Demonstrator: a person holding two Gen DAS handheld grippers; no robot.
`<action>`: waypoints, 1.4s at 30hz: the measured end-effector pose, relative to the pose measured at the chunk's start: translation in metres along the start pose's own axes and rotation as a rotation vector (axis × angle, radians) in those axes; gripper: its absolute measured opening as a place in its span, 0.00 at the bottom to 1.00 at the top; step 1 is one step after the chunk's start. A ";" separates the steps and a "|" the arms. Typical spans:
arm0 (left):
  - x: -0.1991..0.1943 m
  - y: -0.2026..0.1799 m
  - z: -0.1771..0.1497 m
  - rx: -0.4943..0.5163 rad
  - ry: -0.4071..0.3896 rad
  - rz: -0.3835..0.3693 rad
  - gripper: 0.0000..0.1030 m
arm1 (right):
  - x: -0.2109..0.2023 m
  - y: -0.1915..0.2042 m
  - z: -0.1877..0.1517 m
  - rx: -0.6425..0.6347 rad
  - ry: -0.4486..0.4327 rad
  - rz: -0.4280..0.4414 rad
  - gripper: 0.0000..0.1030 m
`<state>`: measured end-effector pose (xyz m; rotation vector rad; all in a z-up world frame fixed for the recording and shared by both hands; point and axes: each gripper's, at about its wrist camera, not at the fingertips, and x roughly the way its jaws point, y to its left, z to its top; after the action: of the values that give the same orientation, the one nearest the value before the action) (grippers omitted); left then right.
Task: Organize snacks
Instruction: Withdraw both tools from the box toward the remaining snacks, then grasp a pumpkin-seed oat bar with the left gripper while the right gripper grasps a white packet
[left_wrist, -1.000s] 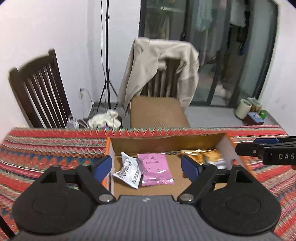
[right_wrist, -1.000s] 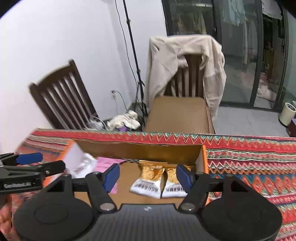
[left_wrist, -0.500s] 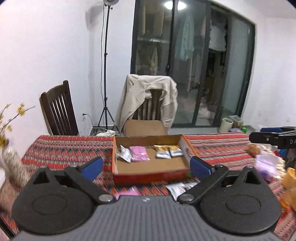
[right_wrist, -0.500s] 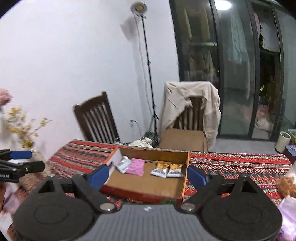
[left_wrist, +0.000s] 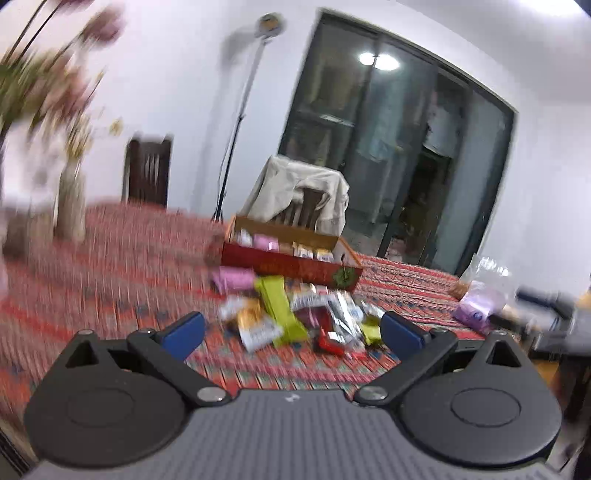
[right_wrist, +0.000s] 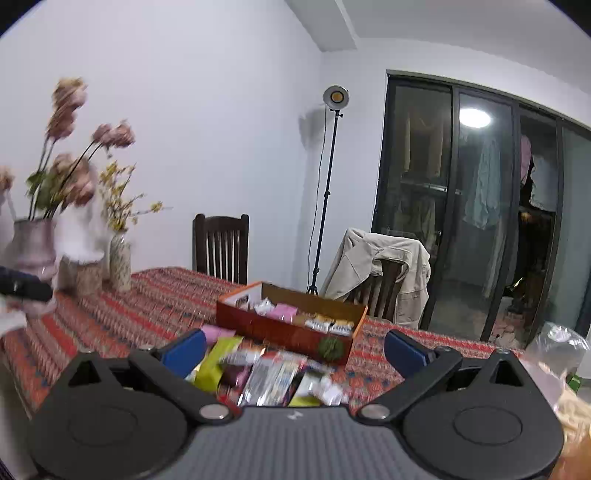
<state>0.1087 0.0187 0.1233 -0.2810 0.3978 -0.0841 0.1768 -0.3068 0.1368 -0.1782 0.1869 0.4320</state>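
A red cardboard box (left_wrist: 291, 264) holding a few snack packets, pink and gold among them, sits on the patterned tablecloth; it also shows in the right wrist view (right_wrist: 284, 330). A loose pile of snack packets (left_wrist: 295, 317) lies in front of the box, also seen in the right wrist view (right_wrist: 266, 373). My left gripper (left_wrist: 291, 334) is open and empty, held back from the pile. My right gripper (right_wrist: 293, 349) is open and empty, above the near edge of the pile. The left wrist view is motion-blurred.
Vases with flowers (right_wrist: 33, 247) stand at the table's left end. A clear plastic bag (left_wrist: 480, 295) lies at the right. Two wooden chairs (right_wrist: 221, 247), one with a beige jacket (right_wrist: 380, 273), stand behind the table. A light stand (right_wrist: 325, 192) is by the wall.
Both grippers have pulled far back and up from the box. The loose snack pile, the vases and the plastic bag have come into view. Both stay open.
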 end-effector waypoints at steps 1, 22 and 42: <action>0.002 0.003 -0.008 -0.039 0.023 -0.010 1.00 | -0.005 0.006 -0.011 -0.002 0.008 0.001 1.00; 0.084 0.005 -0.049 0.029 0.187 0.059 1.00 | 0.010 0.017 -0.107 0.223 0.175 -0.091 1.00; 0.277 0.062 -0.012 -0.138 0.244 0.089 0.75 | 0.194 -0.067 -0.075 0.477 0.224 -0.103 0.88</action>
<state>0.3603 0.0377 -0.0076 -0.3907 0.6593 -0.0028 0.3684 -0.3053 0.0308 0.2336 0.4919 0.2541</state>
